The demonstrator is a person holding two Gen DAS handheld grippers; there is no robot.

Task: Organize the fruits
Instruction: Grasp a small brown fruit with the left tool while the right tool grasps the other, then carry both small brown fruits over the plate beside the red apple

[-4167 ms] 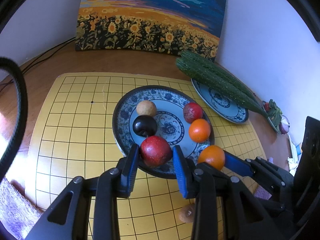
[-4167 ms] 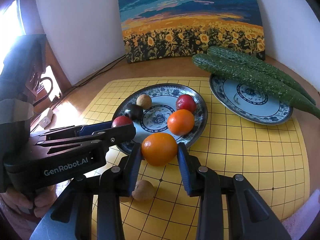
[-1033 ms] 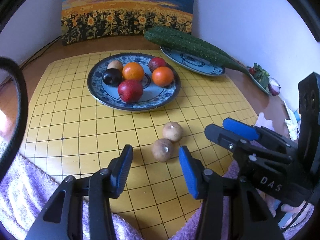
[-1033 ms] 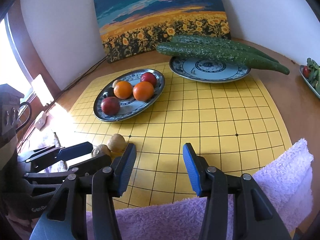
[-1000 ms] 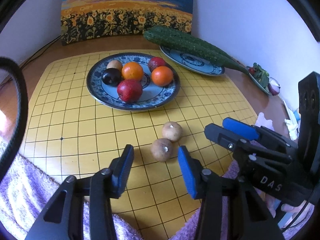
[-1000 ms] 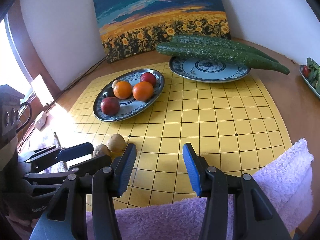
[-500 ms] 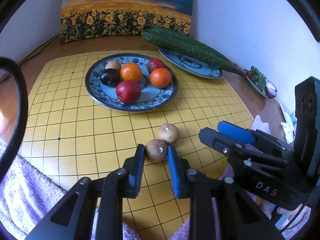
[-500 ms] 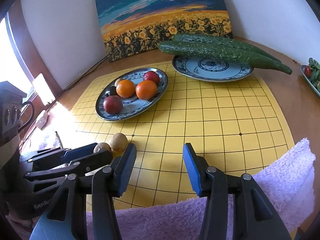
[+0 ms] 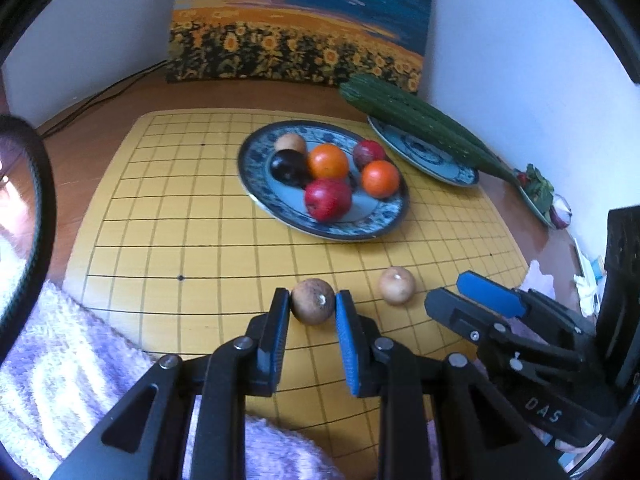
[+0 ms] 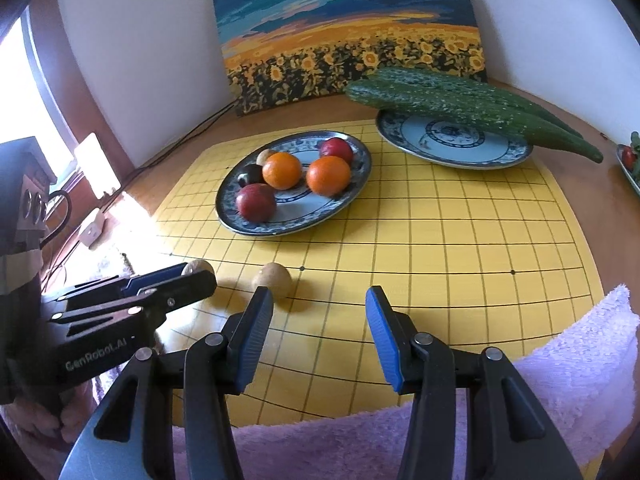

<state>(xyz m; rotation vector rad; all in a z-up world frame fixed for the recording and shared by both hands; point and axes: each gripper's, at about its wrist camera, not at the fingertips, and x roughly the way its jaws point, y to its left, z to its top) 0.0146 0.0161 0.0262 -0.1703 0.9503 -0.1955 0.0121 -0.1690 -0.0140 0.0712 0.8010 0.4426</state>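
left tool point(image 9: 313, 305) clamped on brown fruit point(image 9: 312, 301); right tool point(image 10: 316, 303) open, empty

A sunflower-field painting point(image 9: 300, 28) leans against the white wall at the back of the brown desk point(image 9: 120, 108). A yellow grid-lined board point(image 10: 460, 240) lies on the desk. Two long green cucumbers point(image 10: 460, 104) rest across a blue-and-white plate point(image 10: 452, 148) at the board's far corner. A lilac fluffy towel point(image 10: 560, 380) covers the near edge. Dark cables point(image 9: 104, 92) run along the desk by the wall.
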